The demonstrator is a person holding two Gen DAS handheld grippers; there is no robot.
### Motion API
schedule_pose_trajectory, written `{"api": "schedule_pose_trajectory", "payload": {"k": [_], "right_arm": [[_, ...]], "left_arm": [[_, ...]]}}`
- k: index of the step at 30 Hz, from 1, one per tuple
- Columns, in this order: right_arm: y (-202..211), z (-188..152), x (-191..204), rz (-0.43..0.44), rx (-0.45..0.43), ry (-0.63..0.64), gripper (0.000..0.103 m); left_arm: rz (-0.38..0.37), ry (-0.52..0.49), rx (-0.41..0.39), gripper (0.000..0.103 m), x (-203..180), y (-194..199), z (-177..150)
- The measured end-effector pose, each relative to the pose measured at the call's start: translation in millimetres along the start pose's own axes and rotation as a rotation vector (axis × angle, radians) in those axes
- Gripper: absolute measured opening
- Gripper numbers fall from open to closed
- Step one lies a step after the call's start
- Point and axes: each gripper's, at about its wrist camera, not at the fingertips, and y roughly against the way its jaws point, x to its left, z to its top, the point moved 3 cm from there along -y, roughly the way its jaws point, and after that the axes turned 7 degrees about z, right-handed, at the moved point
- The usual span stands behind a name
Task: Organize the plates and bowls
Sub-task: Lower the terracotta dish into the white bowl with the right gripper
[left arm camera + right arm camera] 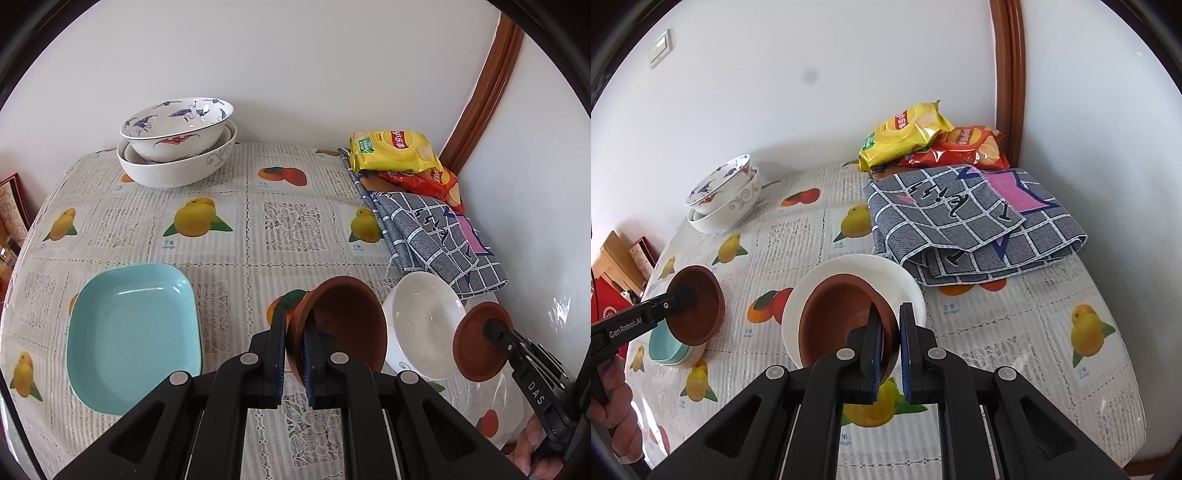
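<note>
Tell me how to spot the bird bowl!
Look at the table's far edge by the wall, where two bowls are stacked. The bird bowl sits on top inside a plain white bowl. It alone has blue birds painted inside.

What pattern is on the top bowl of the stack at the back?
White with blue cranes inside and a red bat outside: the top bowl. Left wrist view shows it best.

home dining corner | fruit-print tablecloth (229, 258) | stacked bowls (177, 147) | crisp packets (395, 151)
</note>
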Motion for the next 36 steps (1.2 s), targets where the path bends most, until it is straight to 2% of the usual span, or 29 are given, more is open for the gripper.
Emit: {"api": "schedule_pose_trajectory", "payload": {"k": [13,26,31,36], "right_arm": [[-59.3,-2.8,7.2,-0.017,0.116,0.043,0.009],[-77.8,1.2,7.3,-0.025,0.162,0.071,0.009],[-84.5,-0.9,11.2,-0.070,0.182,0.104,0.009],[-90.2,-5.1,14.0,-0.074,0.211,0.125,0.011]], "left_arm": [[-0.004,0.014,0.029,0.008,4.3,-24.4,5.5],[-0.011,0.021,0.055,0.008,2.3,-41.1,4.9],[-0.017,0.023,0.057,0.008,1.8,-41.3,5.1],[-0.020,0.026,0.057,0.008,3.8,-40.8,5.4]]}}
